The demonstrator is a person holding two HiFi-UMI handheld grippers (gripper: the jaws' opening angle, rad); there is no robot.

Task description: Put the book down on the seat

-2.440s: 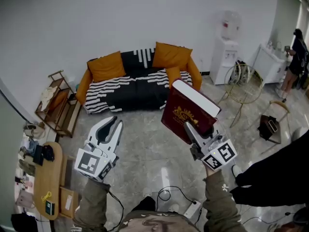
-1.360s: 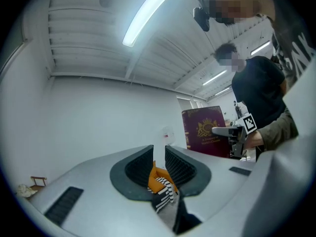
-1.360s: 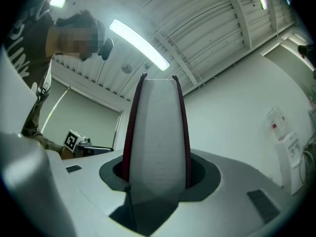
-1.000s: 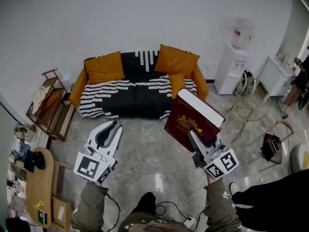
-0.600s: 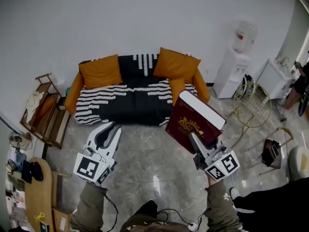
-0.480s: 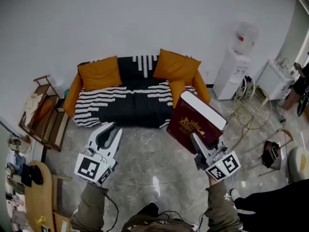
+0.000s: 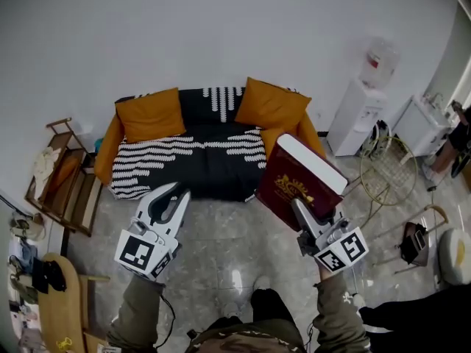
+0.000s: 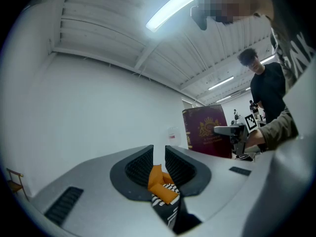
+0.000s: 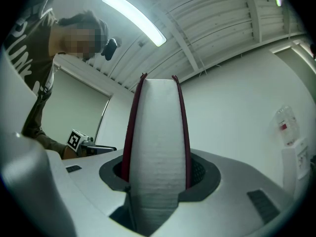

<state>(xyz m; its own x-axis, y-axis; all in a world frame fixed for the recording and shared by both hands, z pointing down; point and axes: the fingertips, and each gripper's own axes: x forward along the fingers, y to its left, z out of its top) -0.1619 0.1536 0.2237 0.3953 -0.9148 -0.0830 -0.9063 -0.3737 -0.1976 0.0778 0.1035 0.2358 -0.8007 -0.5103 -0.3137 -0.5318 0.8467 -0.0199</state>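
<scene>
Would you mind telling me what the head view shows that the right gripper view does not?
Only the head view: the striped sofa with orange cushions, the water dispenser and the floor. Only the right gripper view: the ceiling light and the right tongs' pads against the book's covers. Both: the book and the left tongs.

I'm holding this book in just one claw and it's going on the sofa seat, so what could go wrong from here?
1. The right claw pinches the book only at its lower end. The thick volume stands tall and tilted above the claw, so it could pivot or slip out.
2. Orange cushions crowd the ends of the sofa. Set on one, the book might slide off; the bare striped middle looks safer.
</scene>
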